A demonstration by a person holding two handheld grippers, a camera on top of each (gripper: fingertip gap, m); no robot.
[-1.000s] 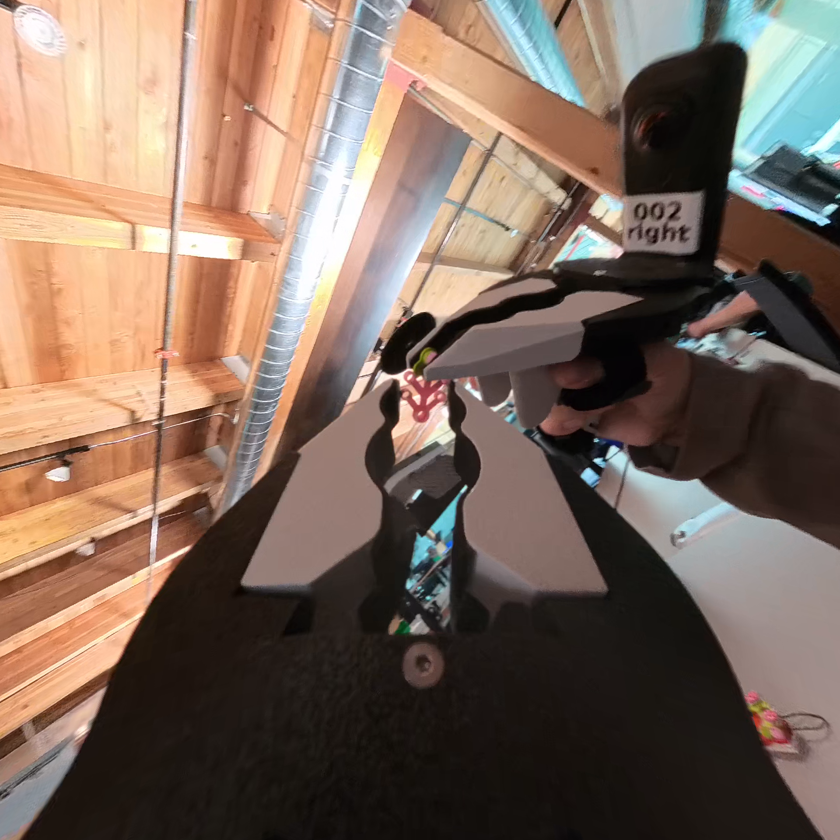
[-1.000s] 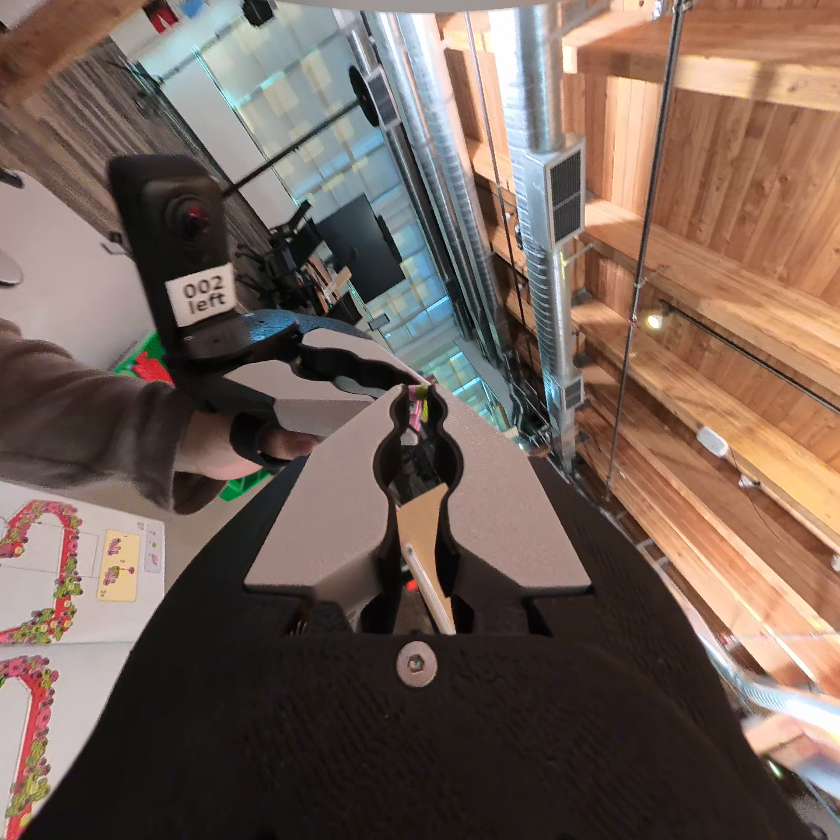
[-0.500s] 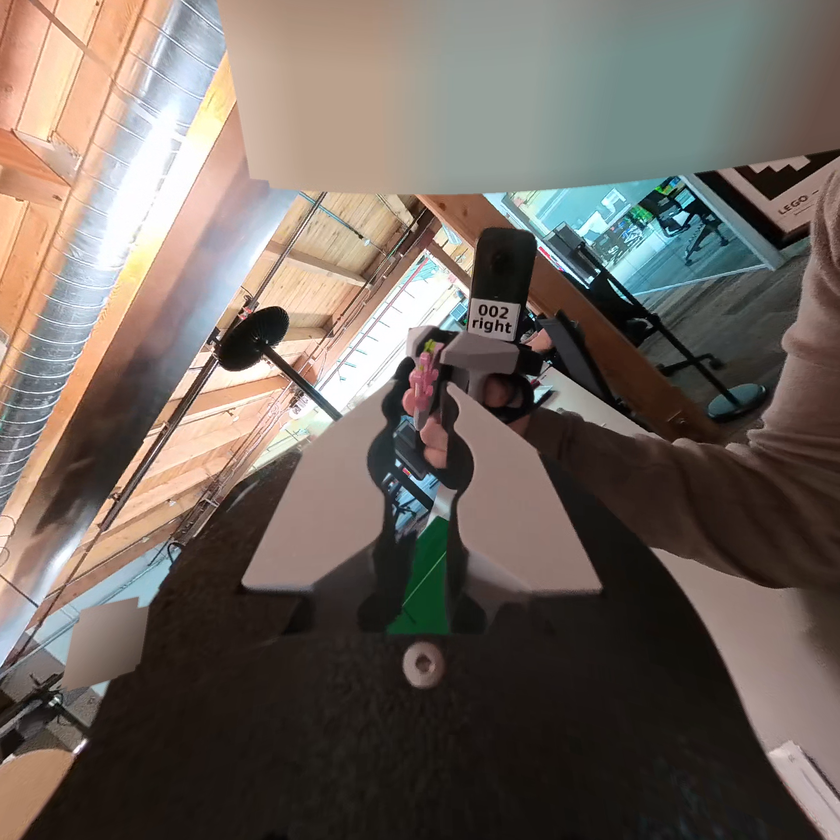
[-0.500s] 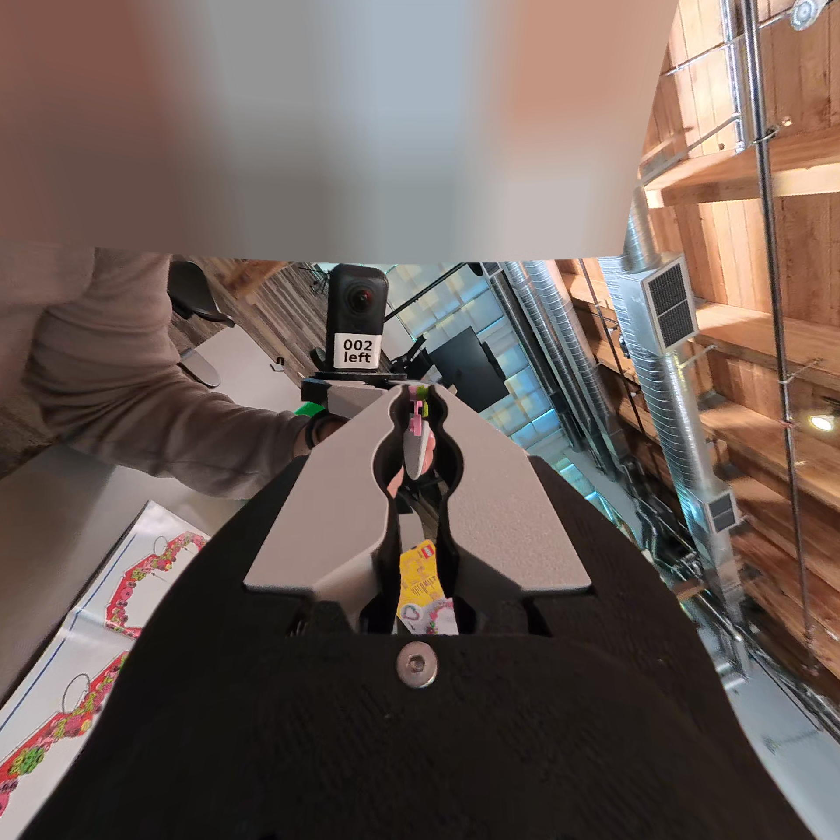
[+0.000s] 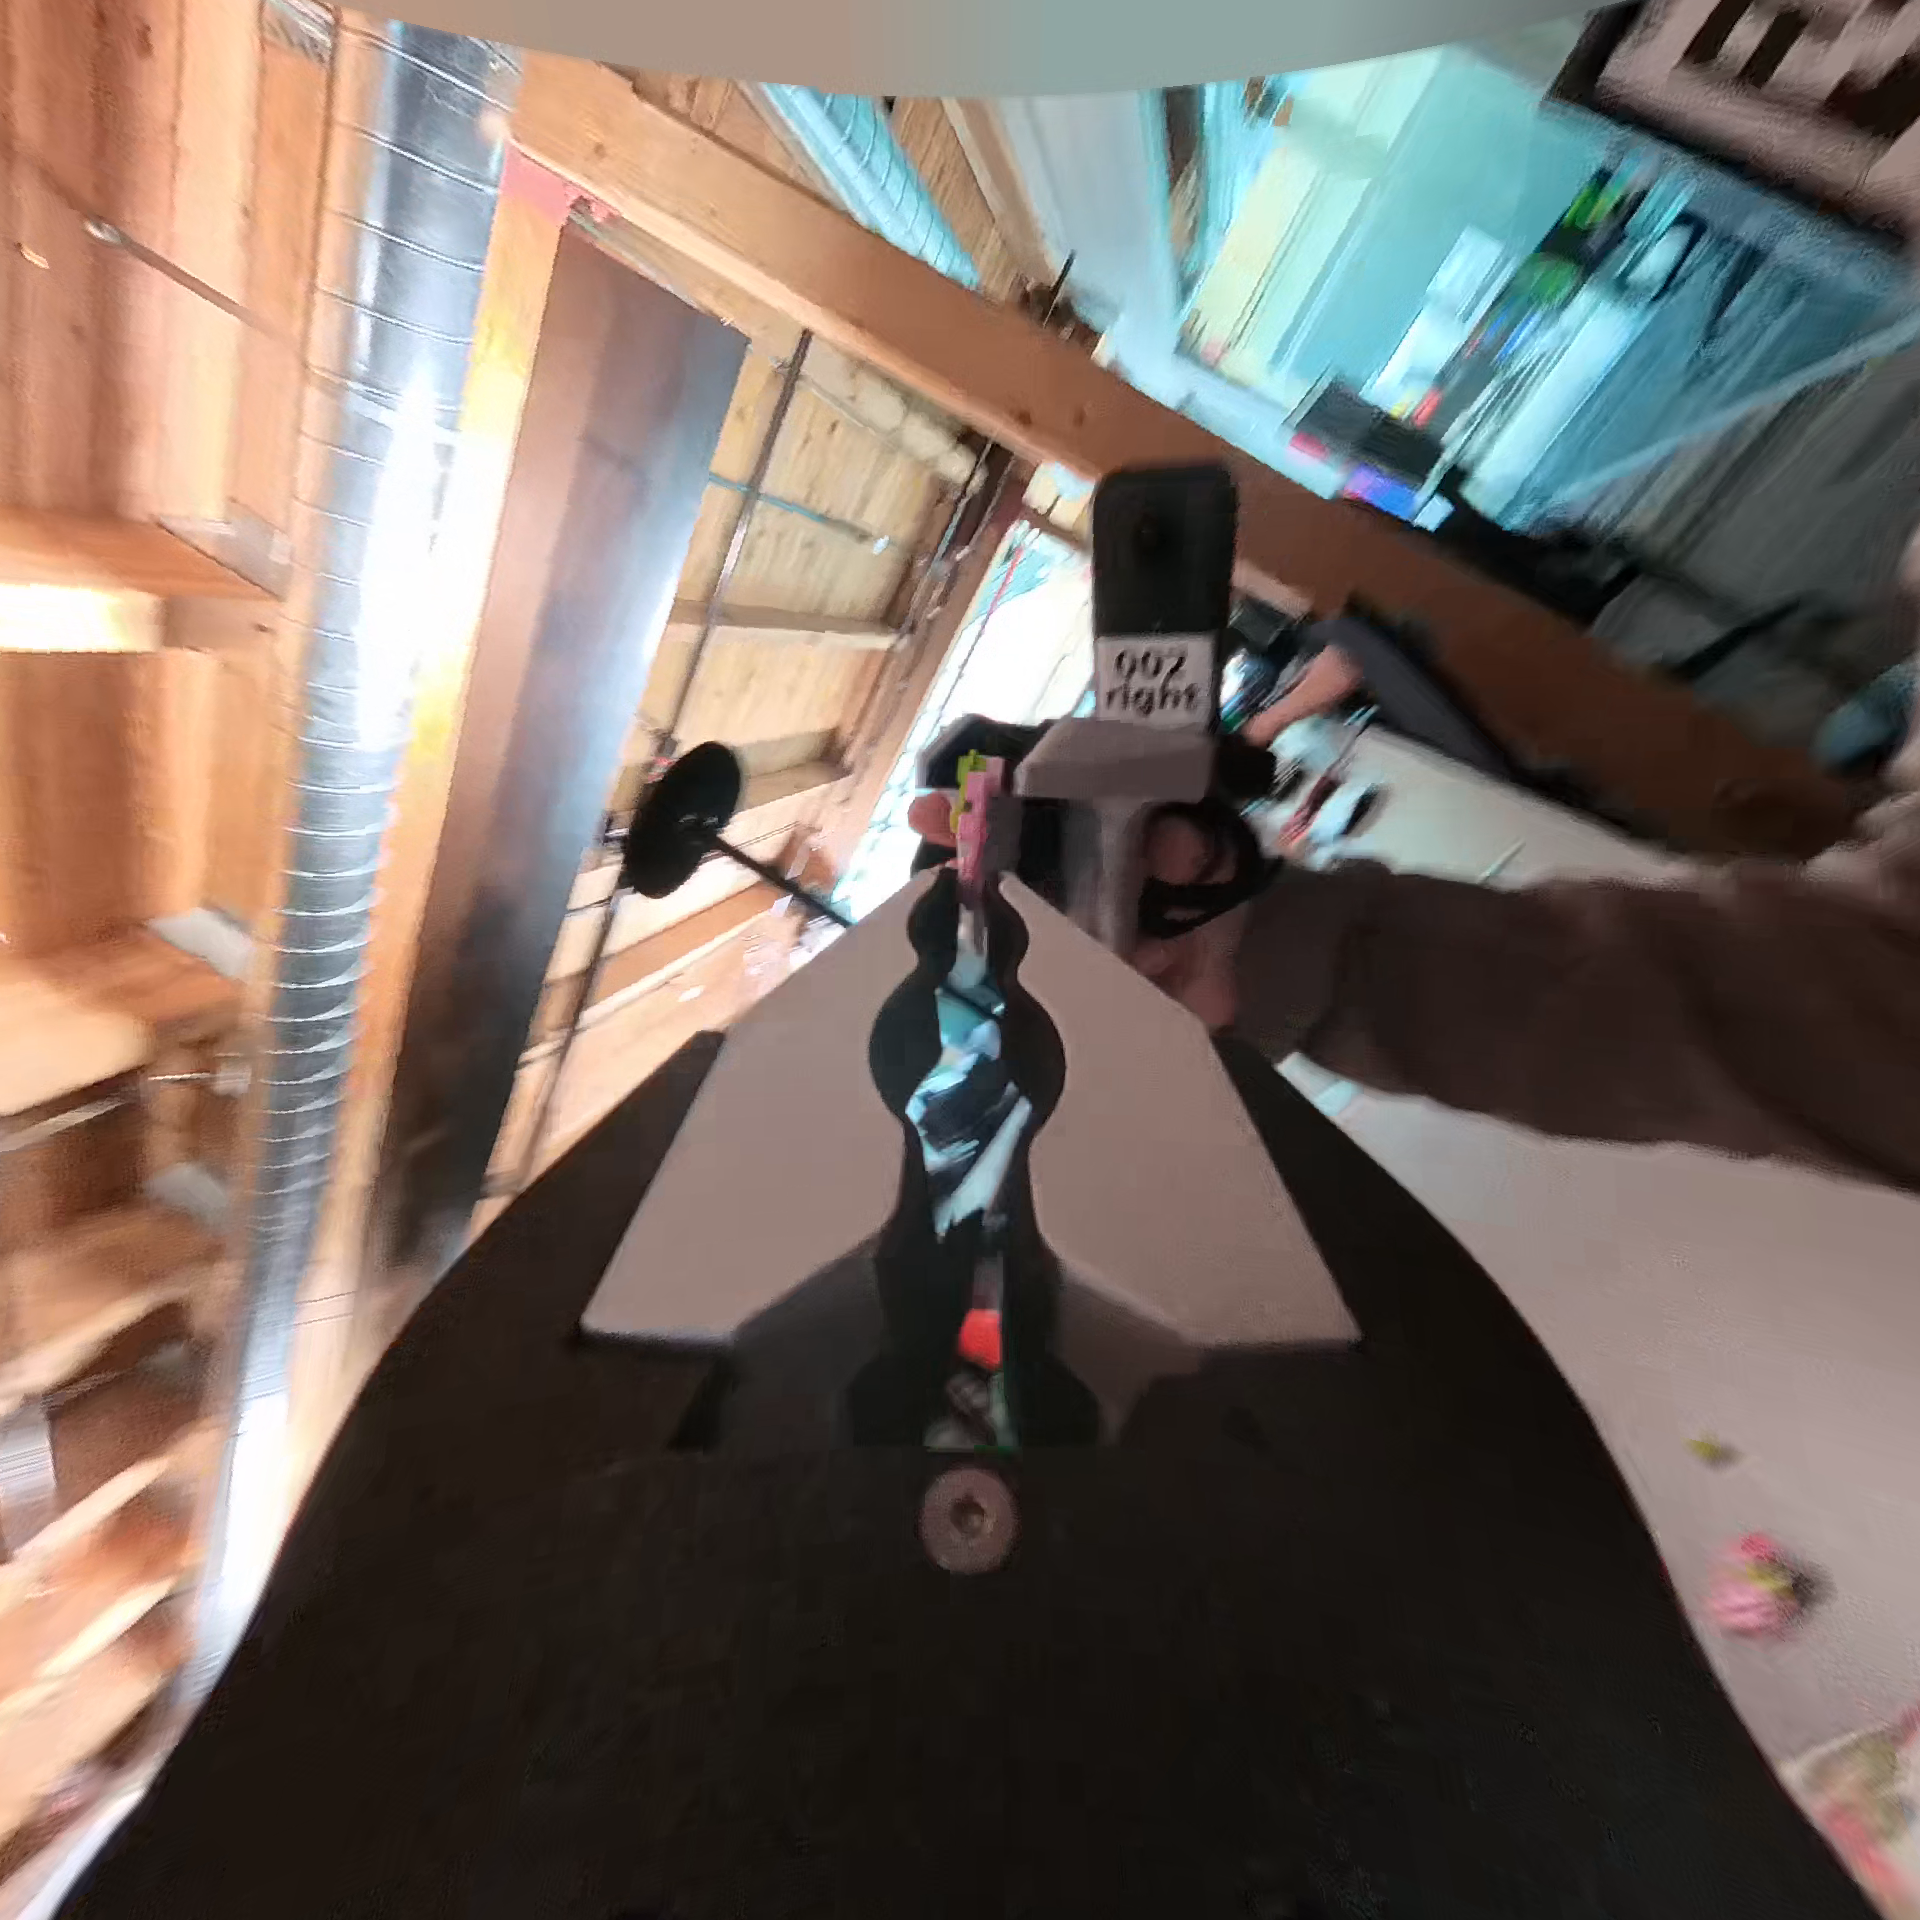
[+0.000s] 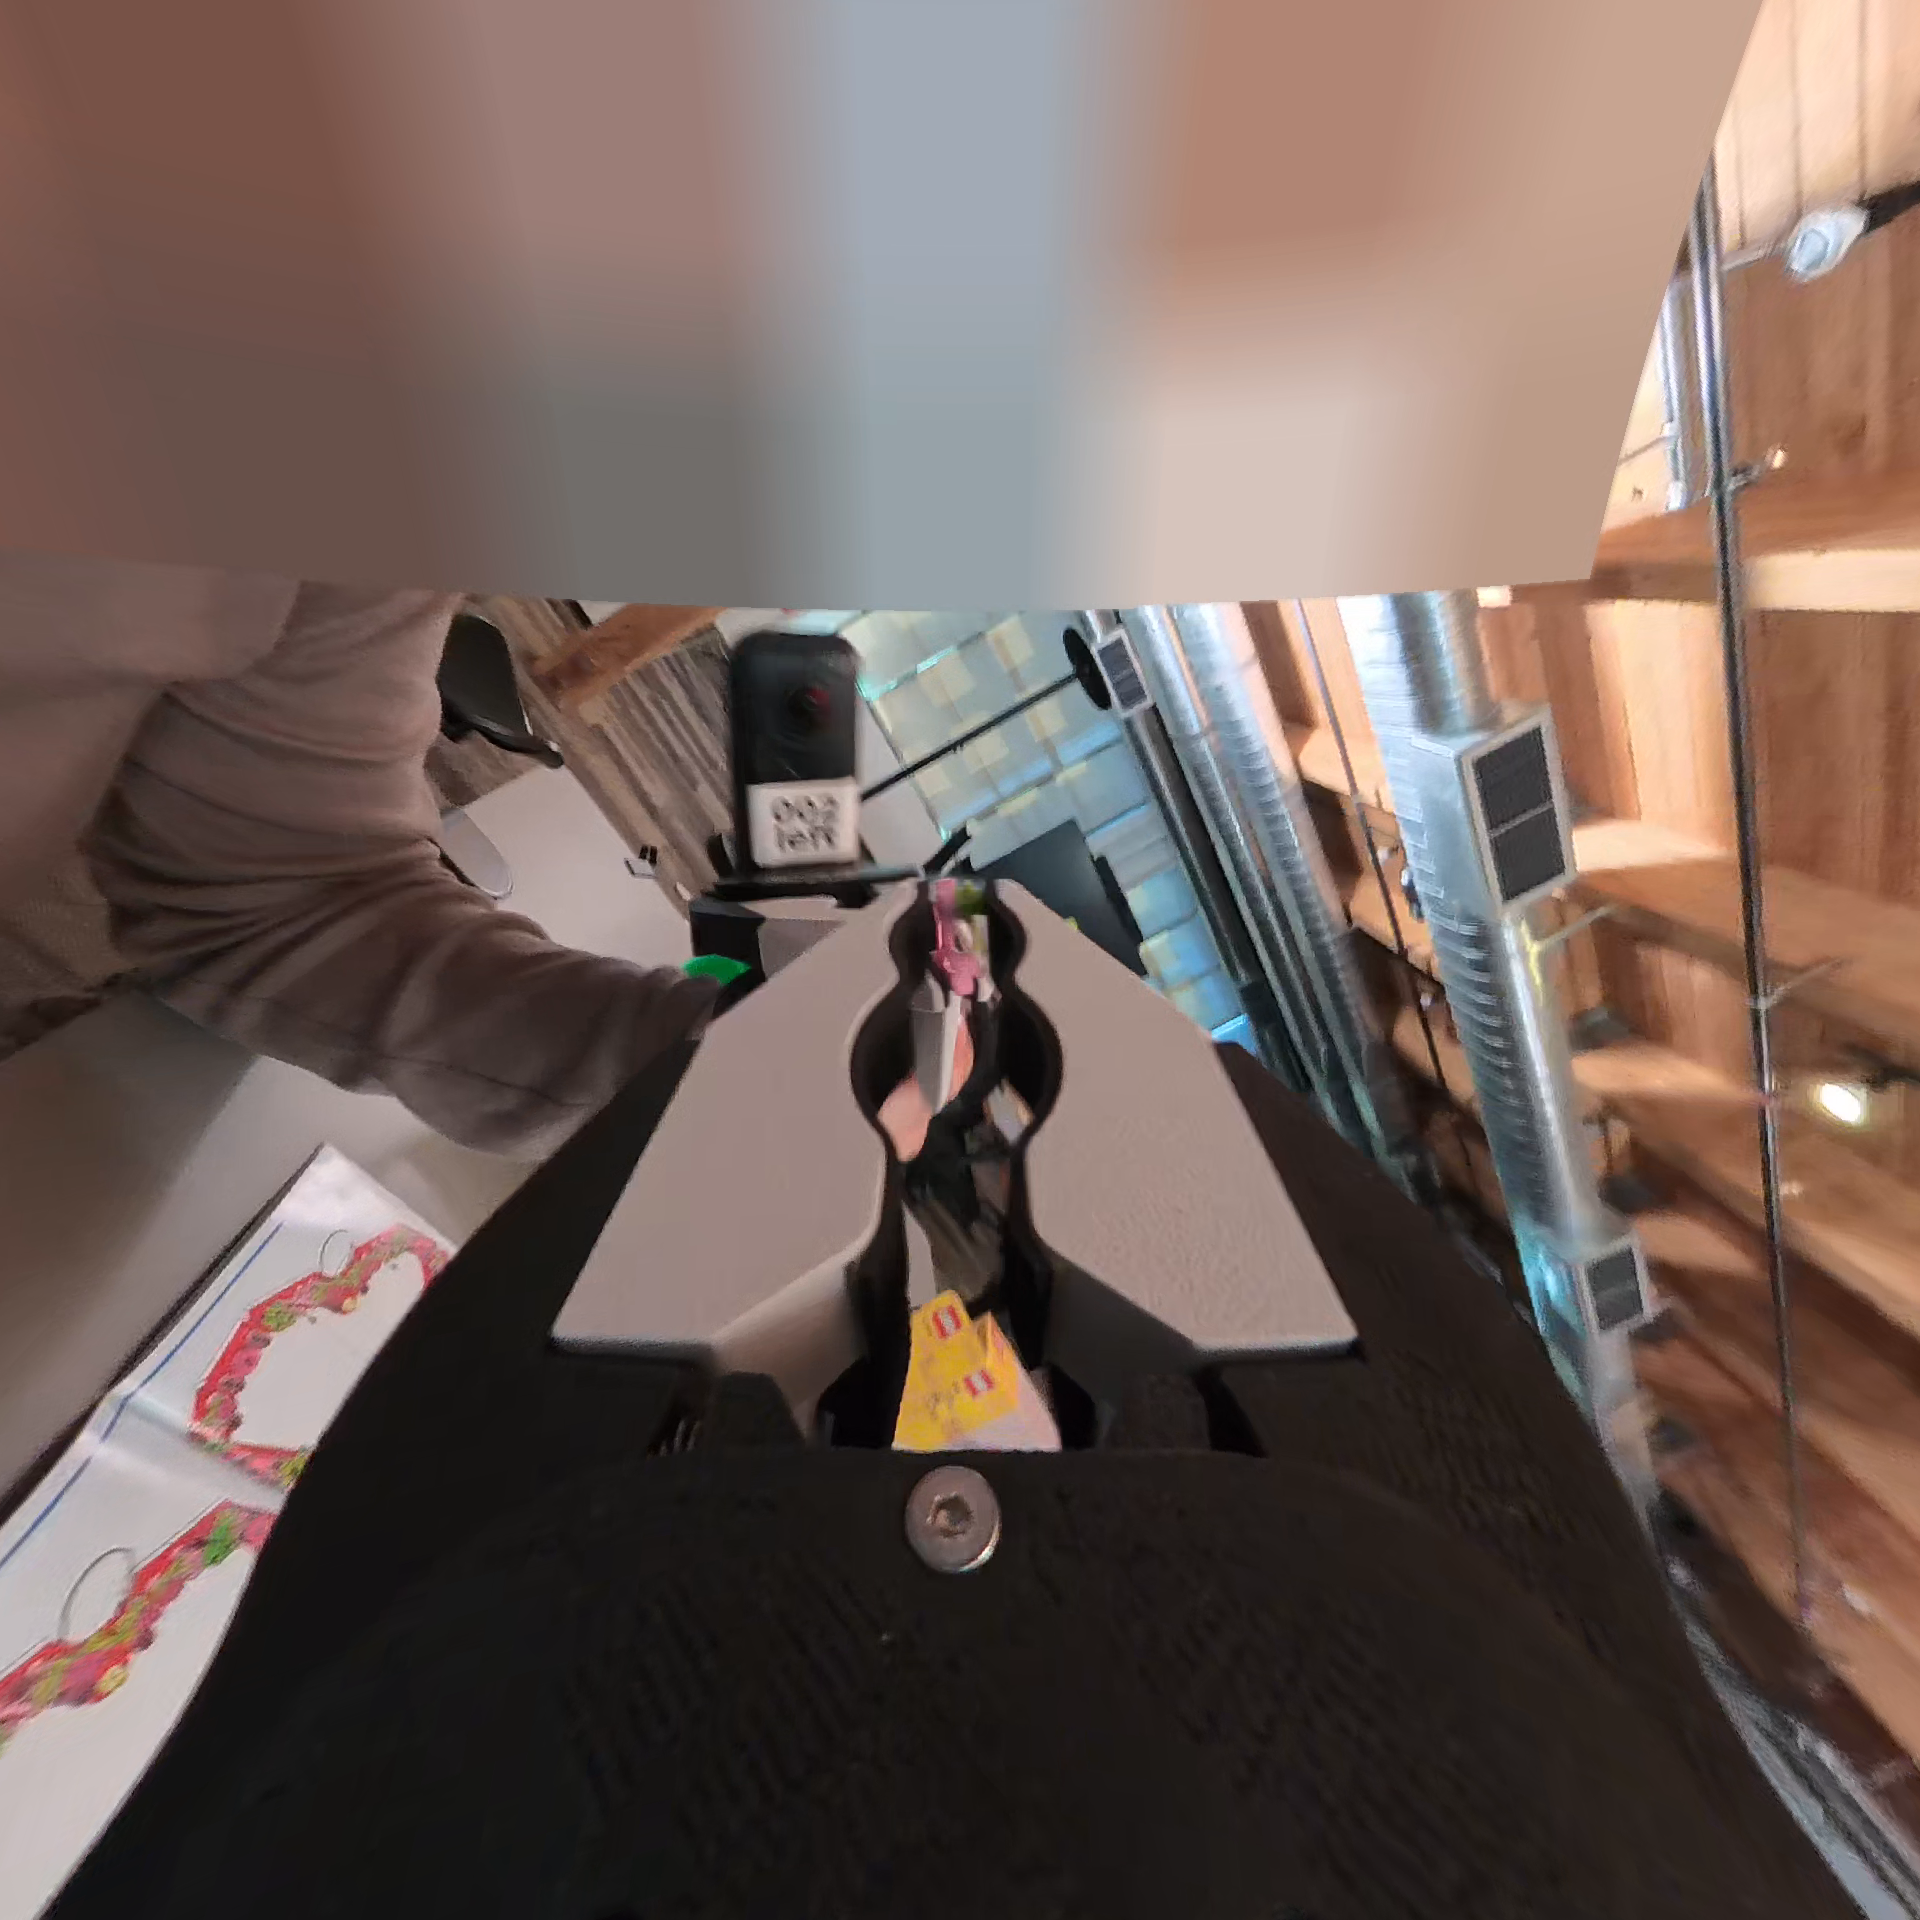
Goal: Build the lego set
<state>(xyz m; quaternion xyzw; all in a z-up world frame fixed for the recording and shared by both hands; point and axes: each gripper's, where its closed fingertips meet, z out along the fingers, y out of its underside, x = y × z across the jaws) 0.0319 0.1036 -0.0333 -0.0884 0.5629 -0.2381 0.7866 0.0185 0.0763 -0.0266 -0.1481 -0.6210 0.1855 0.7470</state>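
A small pink and lime lego piece (image 6: 951, 935) is pinched between my right gripper's (image 6: 951, 888) tips, held up in the air. In the left wrist view the same piece (image 5: 974, 821) sticks out of the right gripper (image 5: 997, 831), straight ahead. My left gripper (image 5: 969, 883) has its jaws nearly together, tips right at the lower end of the piece. I cannot tell if they grip it. The two grippers face each other, tip to tip. The left wrist view is motion-blurred.
A white table (image 5: 1558, 1299) lies below, with a pink lego cluster (image 5: 1756, 1595) on it. An open instruction booklet (image 6: 156, 1403) and a yellow box (image 6: 951, 1382) lie under the right gripper. The person's brown sleeves (image 5: 1558, 987) reach in. Wooden beams and ducts are behind.
Both views swung. The right gripper with the pink piece moved closer, so the piece now meets my left gripper's tips. Both grippers stayed shut.
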